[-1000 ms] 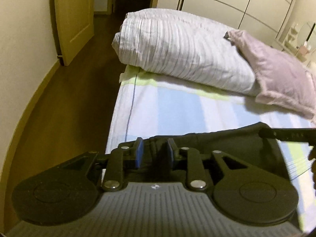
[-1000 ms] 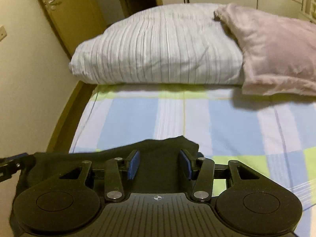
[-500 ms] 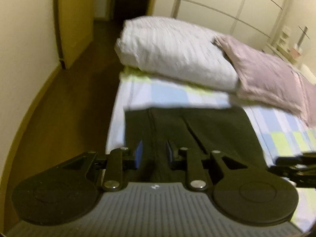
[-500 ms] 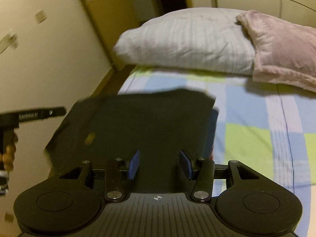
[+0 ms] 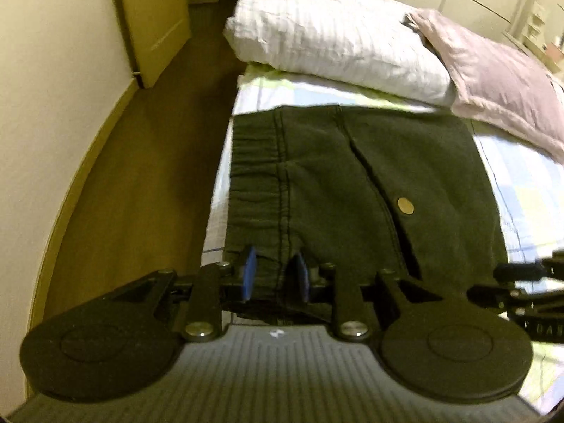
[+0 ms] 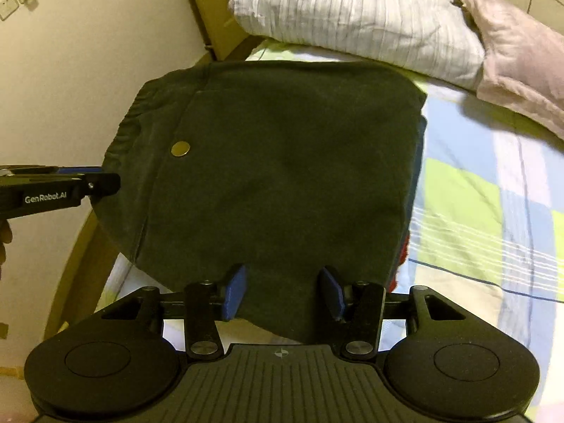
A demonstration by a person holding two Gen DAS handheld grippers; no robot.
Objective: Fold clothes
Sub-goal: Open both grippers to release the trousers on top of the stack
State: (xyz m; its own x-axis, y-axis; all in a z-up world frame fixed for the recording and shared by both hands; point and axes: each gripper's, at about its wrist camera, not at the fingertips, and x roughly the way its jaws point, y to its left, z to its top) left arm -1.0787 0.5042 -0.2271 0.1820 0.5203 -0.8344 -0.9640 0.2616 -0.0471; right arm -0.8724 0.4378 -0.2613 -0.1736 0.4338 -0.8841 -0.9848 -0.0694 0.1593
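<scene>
Left tool (image 5: 273, 276) pinches waistband edge of dark shorts (image 5: 352, 183); my right tool (image 6: 283, 290) parted wide around hem, grip unconfirmed. Shorts held out above bed (image 6: 476, 211). Risk: right side slips, fold skews.

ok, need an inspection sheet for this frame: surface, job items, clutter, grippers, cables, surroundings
Surface: bed with a checked blue, green and white sheet.
Job's things: dark shorts, brass snap showing, spread over the bed's left side; elastic waistband toward the bed edge.
Clutter: white striped pillow and pink pillow at the head; something red and blue peeks from under the shorts' right edge, unidentifiable.
Grippers: left gripper jaws narrow, fabric between them at a seam; grip cannot be confirmed. Right gripper jaws wide, fabric passing between.
Cables: nothing seen.
Surroundings: wood floor, cream wall, wooden door, pale wardrobe behind the pillows.
</scene>
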